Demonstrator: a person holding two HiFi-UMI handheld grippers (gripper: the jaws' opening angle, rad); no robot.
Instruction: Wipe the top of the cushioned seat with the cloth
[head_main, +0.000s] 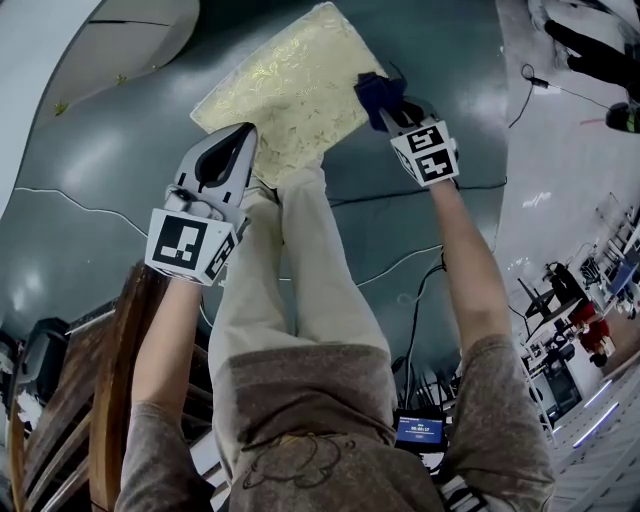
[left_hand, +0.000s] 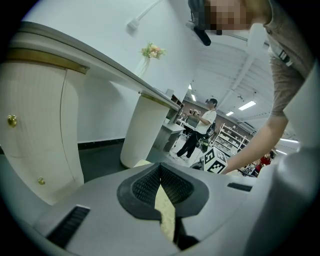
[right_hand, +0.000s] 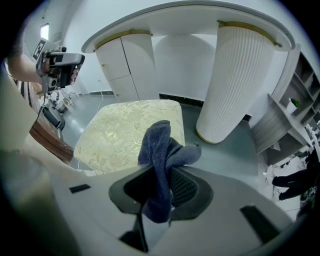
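Glossy dark grey floor (head_main: 100, 170) lies under the pale gold brocade cushioned seat (head_main: 290, 85).
Your left gripper (head_main: 243, 135), jaws together, sits at its near corner. Your right gripper (head_main: 388, 112) pinches the dark blue terry cloth (head_main: 378, 92) at its right edge. The right gripper view adds a white ribbed column (right_hand: 235, 85), which the head view misses.

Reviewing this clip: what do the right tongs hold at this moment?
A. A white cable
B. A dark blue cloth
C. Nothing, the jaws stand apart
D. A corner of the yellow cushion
B: the right gripper view shows the right tongs closed on the dark blue cloth, which bunches up between the jaws, with the cushioned seat beyond it.
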